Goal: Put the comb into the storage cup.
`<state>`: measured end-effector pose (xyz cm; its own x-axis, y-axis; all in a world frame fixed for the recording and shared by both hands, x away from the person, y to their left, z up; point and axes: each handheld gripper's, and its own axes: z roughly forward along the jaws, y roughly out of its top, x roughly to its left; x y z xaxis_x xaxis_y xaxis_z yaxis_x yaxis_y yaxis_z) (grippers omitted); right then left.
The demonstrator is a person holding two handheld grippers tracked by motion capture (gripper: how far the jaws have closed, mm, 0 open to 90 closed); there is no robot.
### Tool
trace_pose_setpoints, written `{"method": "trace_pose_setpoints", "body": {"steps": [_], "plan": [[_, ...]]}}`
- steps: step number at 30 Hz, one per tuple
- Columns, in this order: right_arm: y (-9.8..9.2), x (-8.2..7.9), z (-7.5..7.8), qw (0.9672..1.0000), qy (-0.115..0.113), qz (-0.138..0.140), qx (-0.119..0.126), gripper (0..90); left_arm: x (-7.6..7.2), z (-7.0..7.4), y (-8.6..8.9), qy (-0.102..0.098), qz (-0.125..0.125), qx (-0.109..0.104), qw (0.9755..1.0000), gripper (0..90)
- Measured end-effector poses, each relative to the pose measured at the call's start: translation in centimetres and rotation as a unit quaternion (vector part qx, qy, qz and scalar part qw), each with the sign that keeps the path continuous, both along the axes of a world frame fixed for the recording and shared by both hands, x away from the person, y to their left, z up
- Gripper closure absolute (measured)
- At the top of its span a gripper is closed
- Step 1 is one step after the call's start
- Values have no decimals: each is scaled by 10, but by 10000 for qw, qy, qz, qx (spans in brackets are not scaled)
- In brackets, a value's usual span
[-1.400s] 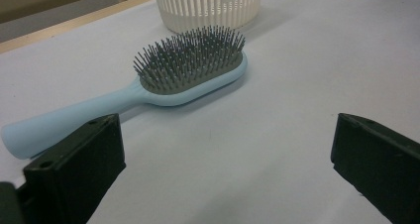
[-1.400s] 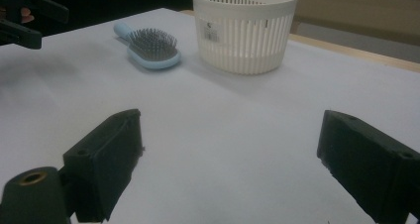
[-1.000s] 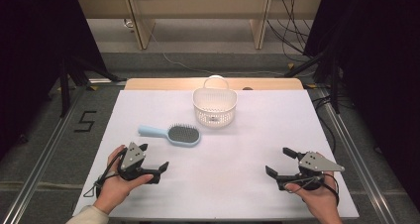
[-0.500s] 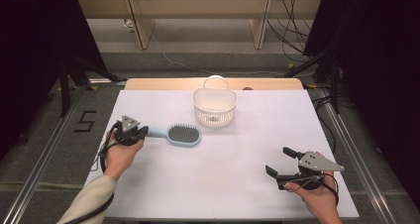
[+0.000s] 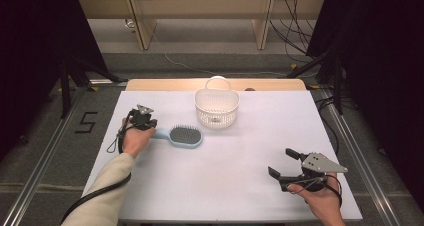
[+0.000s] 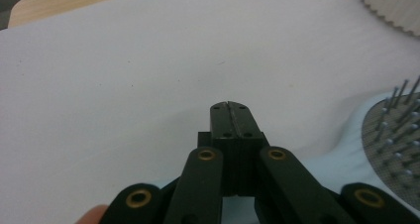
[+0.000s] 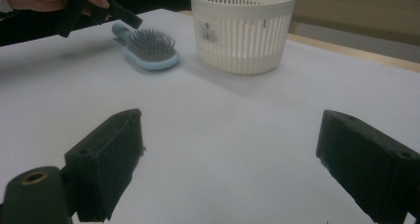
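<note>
Just right of the clenched, empty left gripper (image 6: 232,116) fingers lies the hairbrush (image 6: 391,135), handle underneath.

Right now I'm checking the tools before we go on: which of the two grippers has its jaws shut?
The left gripper, beside the blue hairbrush: its jaws meet, nothing between. The right gripper stands wide open.

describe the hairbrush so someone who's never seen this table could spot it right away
On the white table, look just left of the white basket. The hairbrush lies flat there, bristles up, handle pointing left toward the left hand-held gripper. It is the one pale blue thing, with a dark bristle pad.
</note>
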<state>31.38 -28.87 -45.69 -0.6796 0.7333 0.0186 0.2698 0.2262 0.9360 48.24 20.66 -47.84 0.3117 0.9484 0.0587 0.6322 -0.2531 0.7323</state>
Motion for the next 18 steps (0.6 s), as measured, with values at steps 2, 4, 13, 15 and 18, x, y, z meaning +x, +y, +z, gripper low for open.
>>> {"method": "trace_pose_setpoints", "body": {"steps": [2, 4, 13, 15, 18], "plan": [[0, 0, 0, 10000, 6, -3, 11, 117, 3, -1, -2, 73, 31, 32, 10000, 900], [0, 0, 0, 10000, -6, 5, 5, 117, 5, -1, -4, 125, 69, 86, 9999, 900], [0, 0, 0, 10000, 4, 17, 33, 117, 8, -3, -3, 457, 198, 142, 9987, 900], [0, 0, 0, 10000, 22, 6, 33, 117, 8, -3, -3, 489, 209, 122, 9985, 900], [0, 0, 0, 10000, 8, 12, 31, 118, 8, -2, -3, 559, 249, 94, 9981, 900]]}}
